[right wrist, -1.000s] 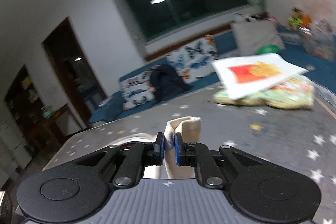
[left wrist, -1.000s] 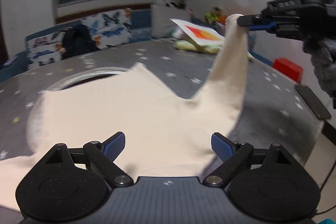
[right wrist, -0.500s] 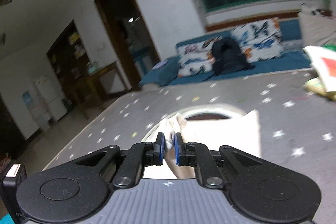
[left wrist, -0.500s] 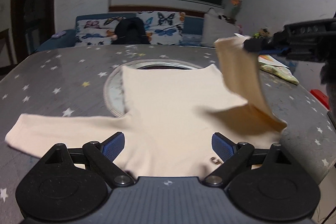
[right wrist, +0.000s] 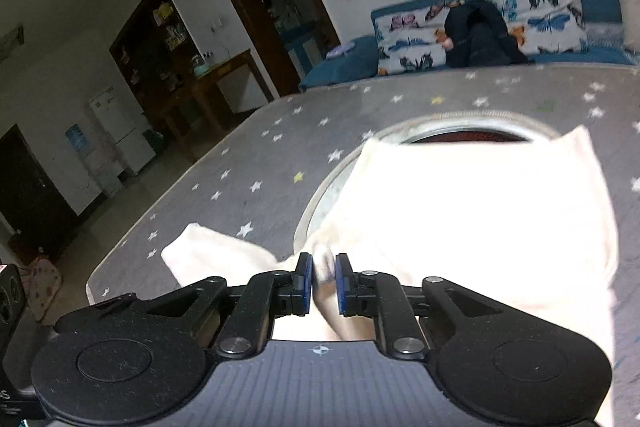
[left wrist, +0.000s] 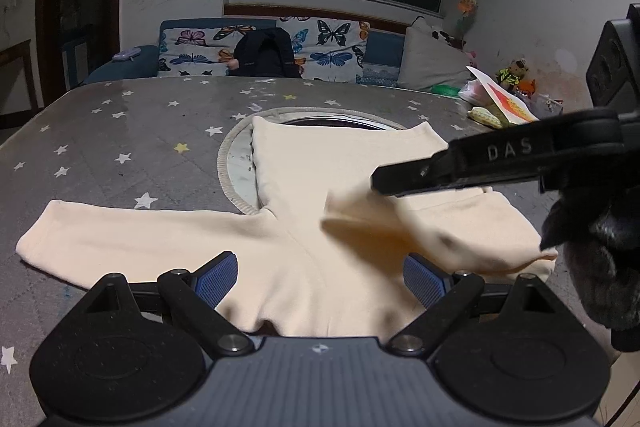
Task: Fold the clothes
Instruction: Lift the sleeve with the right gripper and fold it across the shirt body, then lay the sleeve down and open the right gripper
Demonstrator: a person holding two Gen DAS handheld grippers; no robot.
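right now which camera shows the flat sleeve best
The left wrist view: the flat sleeve lies full length on the table, cuff to shoulder. The right wrist view shows only its cuff end; the right gripper hides the rest.

Both tools are matte black with ribbed grey housings. The left gripper (left wrist: pixel 320 277) has two round discs, silver pivot screws, linkage arms and blue textured pads (left wrist: pixel 216 277). The right gripper (right wrist: pixel 323 285) matches it; its side reads "DAS". A dark fuzzy glove (left wrist: pixel 596 247) covers the right hand.
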